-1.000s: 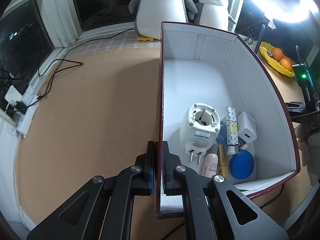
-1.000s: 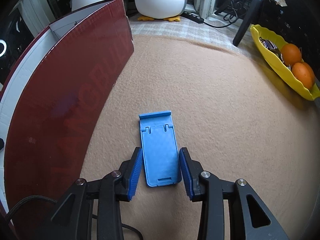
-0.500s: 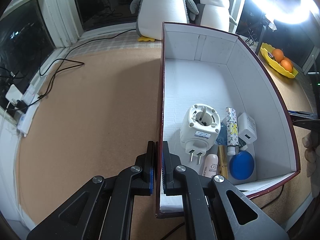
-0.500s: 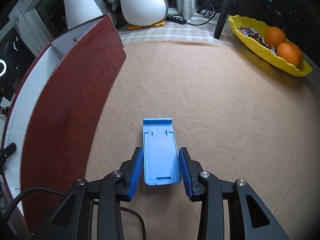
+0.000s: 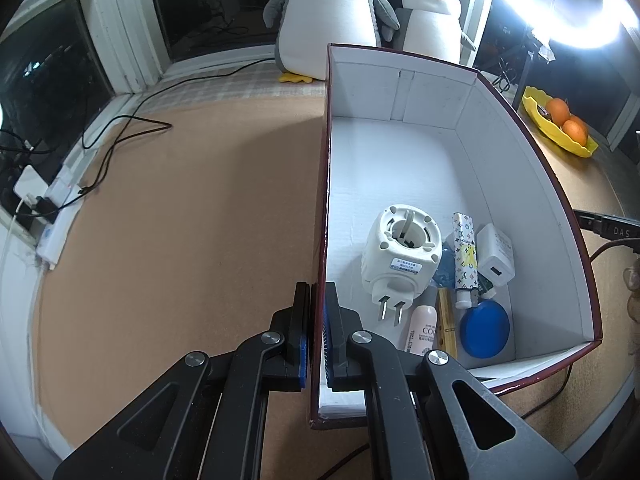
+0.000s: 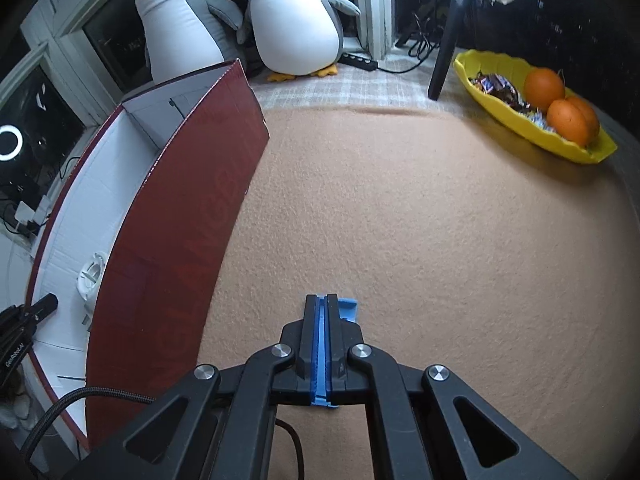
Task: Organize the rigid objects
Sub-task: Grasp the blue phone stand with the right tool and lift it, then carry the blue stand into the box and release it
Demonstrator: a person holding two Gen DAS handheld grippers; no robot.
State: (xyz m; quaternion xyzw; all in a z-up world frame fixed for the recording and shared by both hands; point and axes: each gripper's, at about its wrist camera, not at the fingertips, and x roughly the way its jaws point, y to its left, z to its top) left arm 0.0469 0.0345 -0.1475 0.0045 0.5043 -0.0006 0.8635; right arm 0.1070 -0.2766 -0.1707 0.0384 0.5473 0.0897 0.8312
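My left gripper is shut on the left wall of the dark red box, which is white inside. In the box lie a white plug adapter, a patterned tube, a white charger, a blue disc, a pink bottle and a gold bar. My right gripper is shut on the blue phone stand, held edge-on between the pads above the tan mat, right of the box.
Two plush penguins stand behind the box. A yellow dish with oranges and sweets lies far right. A tripod leg stands beside it. Cables and a power strip lie at the left edge.
My right gripper has closed on the blue stand, lifted it off the mat and turned it edge-on. The left gripper has stayed clamped on the box wall.
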